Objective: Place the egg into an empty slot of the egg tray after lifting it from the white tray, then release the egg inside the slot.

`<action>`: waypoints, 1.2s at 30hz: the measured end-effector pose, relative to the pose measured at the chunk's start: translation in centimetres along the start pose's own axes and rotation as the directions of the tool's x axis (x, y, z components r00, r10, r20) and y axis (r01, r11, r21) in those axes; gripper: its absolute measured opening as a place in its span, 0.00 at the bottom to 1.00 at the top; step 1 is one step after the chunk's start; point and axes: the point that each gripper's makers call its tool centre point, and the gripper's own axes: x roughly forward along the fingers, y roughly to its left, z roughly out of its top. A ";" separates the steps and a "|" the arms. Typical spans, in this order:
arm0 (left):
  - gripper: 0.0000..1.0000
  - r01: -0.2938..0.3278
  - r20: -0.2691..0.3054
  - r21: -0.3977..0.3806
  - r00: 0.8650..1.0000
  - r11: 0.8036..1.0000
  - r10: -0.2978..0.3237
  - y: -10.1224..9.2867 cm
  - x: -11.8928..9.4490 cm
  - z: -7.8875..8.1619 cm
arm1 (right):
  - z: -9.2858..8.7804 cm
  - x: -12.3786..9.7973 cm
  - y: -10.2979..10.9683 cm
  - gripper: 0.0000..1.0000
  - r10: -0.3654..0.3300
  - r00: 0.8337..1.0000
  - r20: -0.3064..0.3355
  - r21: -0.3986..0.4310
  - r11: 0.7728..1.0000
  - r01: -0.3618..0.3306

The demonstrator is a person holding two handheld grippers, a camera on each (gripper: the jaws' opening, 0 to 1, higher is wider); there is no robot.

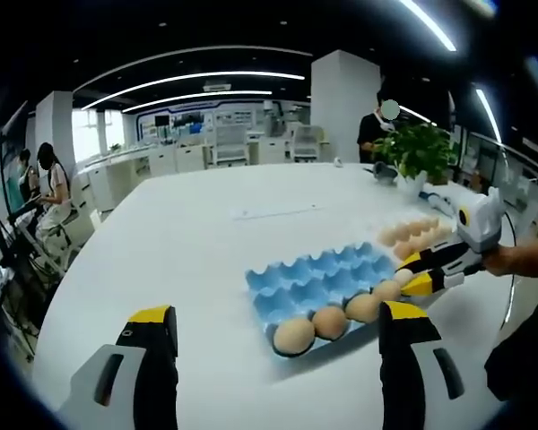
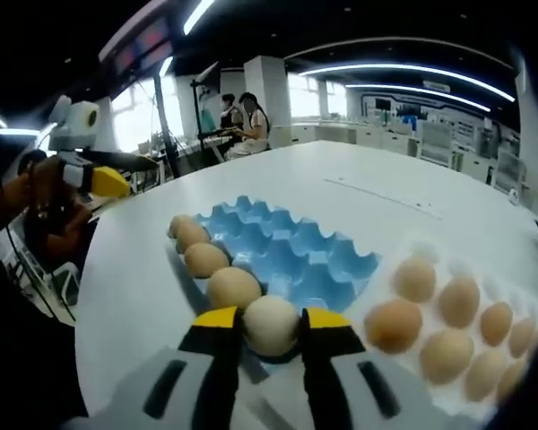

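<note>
A blue egg tray (image 1: pixel 316 273) (image 2: pixel 291 246) lies on the white table. Its row nearest the left gripper holds several brown eggs (image 1: pixel 330 321) (image 2: pixel 206 260). My right gripper (image 2: pixel 272 321) is shut on a pale egg (image 2: pixel 271 326), held at the end slot of that row. In the left gripper view the right gripper (image 1: pixel 412 274) reaches in from the right, over that end of the tray. My left gripper (image 1: pixel 278 321) hangs open short of the blue tray, with nothing between its jaws. A white tray (image 2: pixel 428 250) beside the blue one carries several more eggs (image 2: pixel 394 324) (image 1: pixel 414 235).
The table (image 1: pixel 188 242) stretches far and bare behind the trays. A potted plant (image 1: pixel 421 148) stands at its far side, with a person (image 1: pixel 375 130) behind it. Seated people (image 1: pixel 52 193) work at desks off the table's edge. A hand (image 2: pixel 36 193) holds the left gripper (image 2: pixel 103 181).
</note>
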 end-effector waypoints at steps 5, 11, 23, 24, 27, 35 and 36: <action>0.94 0.006 -0.001 0.010 1.000 1.000 -0.006 -0.1 0.1 0.2 | 0.0 -0.1 0.0 0.26 -0.003 1.000 0.010 0.000 1.000 0.003; 0.94 0.008 0.000 0.012 1.000 1.000 -0.008 -0.1 0.1 0.2 | -0.2 -0.3 0.1 0.28 0.003 1.000 0.005 0.003 1.000 -0.003; 0.92 0.008 -0.006 0.021 1.000 1.000 -0.008 0.1 0.3 0.1 | 1.6 -5.1 -5.9 0.25 -0.211 0.970 0.124 0.150 0.970 0.191; 0.92 0.009 -0.010 0.028 1.000 1.000 -0.009 0.1 0.4 0.0 | 1.5 -5.3 -6.4 0.25 -0.223 0.967 0.121 0.170 0.965 0.201; 0.92 0.006 -0.009 0.030 1.000 1.000 -0.005 0.1 0.4 0.1 | 1.4 -5.5 -7.4 0.25 -0.252 0.961 0.116 0.185 0.956 0.228; 0.92 0.008 -0.009 0.027 1.000 1.000 -0.008 0.2 0.3 0.1 | 0.9 -4.5 -8.4 0.26 -0.329 0.943 0.045 0.143 0.937 0.320; 0.92 0.005 -0.011 0.033 1.000 0.999 -0.004 0.3 0.3 0.1 | 0.8 -4.0 -8.5 0.26 -0.328 0.944 0.024 0.097 0.941 0.325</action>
